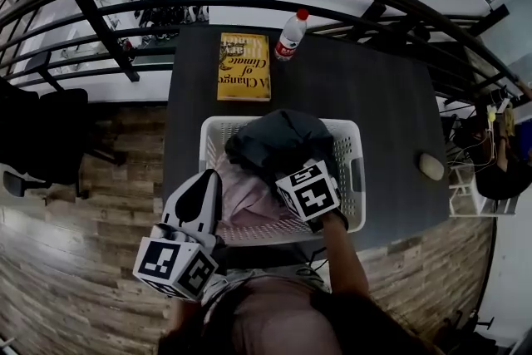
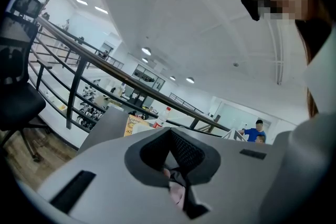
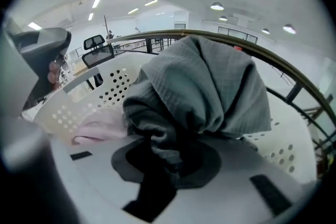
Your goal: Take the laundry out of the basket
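A white perforated laundry basket point(image 1: 357, 179) stands on the dark table point(image 1: 382, 96). A dark grey garment point(image 1: 274, 141) is heaped in it, over a pale pink garment point(image 1: 249, 199) at the front left. My right gripper point(image 1: 298, 172) reaches down into the heap. In the right gripper view its jaws point(image 3: 165, 157) are pinched on a bunched fold of the grey garment point(image 3: 205, 92). My left gripper point(image 1: 208, 179) hovers at the basket's front left corner. Its jaws point(image 2: 176, 176) stand together with a bit of pink cloth point(image 2: 176, 194) between them.
A yellow book point(image 1: 243, 66) and a red-capped water bottle point(image 1: 290, 36) lie on the table beyond the basket. A computer mouse point(image 1: 431, 166) sits at the table's right edge. A black railing point(image 1: 249, 8) runs behind the table, and a black chair point(image 1: 41, 137) stands at the left.
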### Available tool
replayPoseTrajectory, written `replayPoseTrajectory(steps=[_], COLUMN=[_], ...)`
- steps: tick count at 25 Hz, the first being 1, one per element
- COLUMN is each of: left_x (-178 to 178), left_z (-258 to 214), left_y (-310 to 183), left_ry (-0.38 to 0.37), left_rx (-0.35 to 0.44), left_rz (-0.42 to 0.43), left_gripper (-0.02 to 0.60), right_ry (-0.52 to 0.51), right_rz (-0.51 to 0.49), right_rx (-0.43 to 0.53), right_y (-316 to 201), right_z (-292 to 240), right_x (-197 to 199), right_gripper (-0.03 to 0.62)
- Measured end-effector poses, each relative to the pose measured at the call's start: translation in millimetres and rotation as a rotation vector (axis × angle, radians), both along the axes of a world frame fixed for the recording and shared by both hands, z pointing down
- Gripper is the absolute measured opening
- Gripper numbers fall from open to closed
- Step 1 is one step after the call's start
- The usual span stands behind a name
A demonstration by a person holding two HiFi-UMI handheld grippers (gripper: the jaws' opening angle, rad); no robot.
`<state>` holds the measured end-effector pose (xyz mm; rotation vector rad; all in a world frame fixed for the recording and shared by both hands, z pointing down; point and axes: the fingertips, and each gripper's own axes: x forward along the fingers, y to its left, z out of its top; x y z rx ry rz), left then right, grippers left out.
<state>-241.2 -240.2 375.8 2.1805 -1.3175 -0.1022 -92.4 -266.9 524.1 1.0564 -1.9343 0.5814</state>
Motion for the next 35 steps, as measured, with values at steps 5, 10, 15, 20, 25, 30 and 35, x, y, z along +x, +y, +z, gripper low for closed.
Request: replayPoseTrajectory(steps=[5, 10, 15, 20, 25, 30, 35], left_x=[2, 6, 15, 26, 48, 70, 89], left_z=[3, -1, -10, -12, -13, -21, -32], left_y=[2, 5, 13, 22, 31, 39, 45], left_ry=[0.003, 0.0, -0.004, -0.028, -0.042, -0.056, -0.066], left_rx=[-0.003, 0.01, 0.028, 0.038, 0.043, 0.054, 0.075], left_rz=[0.012, 0.024, 0.026, -0.009, -0.034, -0.04, -0.053], left_gripper=[-0.002, -0.002, -0.002, -0.002, -0.002, -0.002, -0.002], right_ry=[-0.075, -0.104, -0.143, -0.204, -0.282, -0.35, -0.403], right_rz=[0.067, 0.085, 0.096, 0.082, 0.056, 0.029, -0.005], right_rx=[0.067, 0.136, 0.211, 0.282, 0.349, 0.426, 0.493], right_y=[1, 1, 3, 8, 17, 23, 27], right_z=[-21, -48, -80, -111, -144, -184, -220], right_x=[7, 11, 24, 38, 53, 70, 85], right_gripper=[0.072, 0.07, 0.069, 0.068, 0.067, 0.067, 0.067])
